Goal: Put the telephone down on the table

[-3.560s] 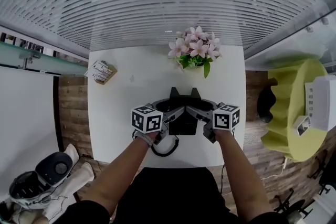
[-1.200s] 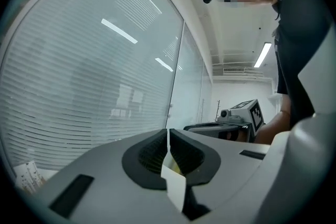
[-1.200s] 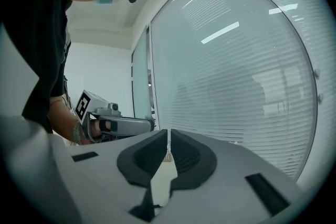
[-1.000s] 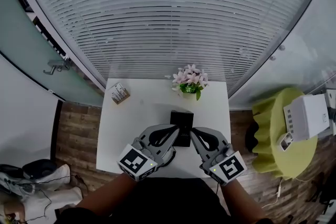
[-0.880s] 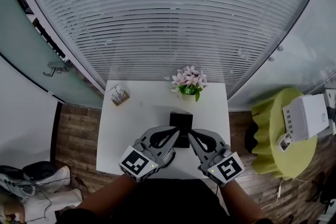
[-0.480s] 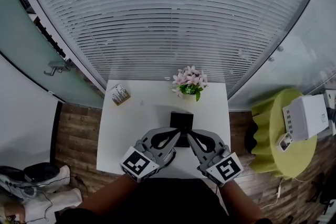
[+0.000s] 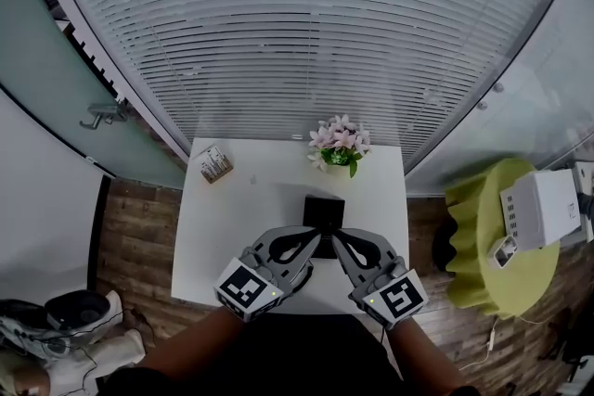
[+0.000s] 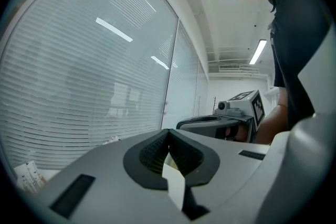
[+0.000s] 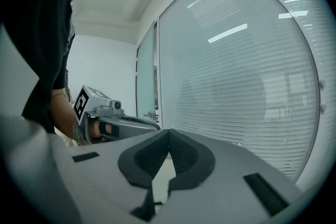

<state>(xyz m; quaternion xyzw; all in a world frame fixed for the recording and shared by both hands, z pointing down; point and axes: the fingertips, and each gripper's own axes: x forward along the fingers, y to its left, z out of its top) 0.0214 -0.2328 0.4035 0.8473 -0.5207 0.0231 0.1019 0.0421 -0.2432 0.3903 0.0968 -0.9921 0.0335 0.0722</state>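
The black telephone point(image 7: 323, 210) lies flat on the white table point(image 7: 232, 227), right of the middle, and nothing holds it. In the head view my left gripper point(image 7: 314, 239) and right gripper point(image 7: 336, 238) hover side by side over the table's near edge. Their tips almost meet just in front of the phone's near end and hide that end. Both are shut with nothing between the jaws. The left gripper view shows my left gripper point(image 8: 168, 136) with pads pressed together and my right gripper body point(image 8: 226, 120) beside it. In the right gripper view, my right gripper point(image 9: 169, 140) is likewise shut and empty.
A pot of pink flowers point(image 7: 339, 144) stands at the table's far edge, and a small box point(image 7: 213, 164) at its far left corner. A yellow-green round stand point(image 7: 487, 246) bearing a white box point(image 7: 543, 209) is to the right. Window blinds point(image 7: 297, 32) rise behind the table.
Since the earliest frame both grippers have come off the telephone and drawn back toward me, and the view has risen. Over the last second nothing has visibly moved.
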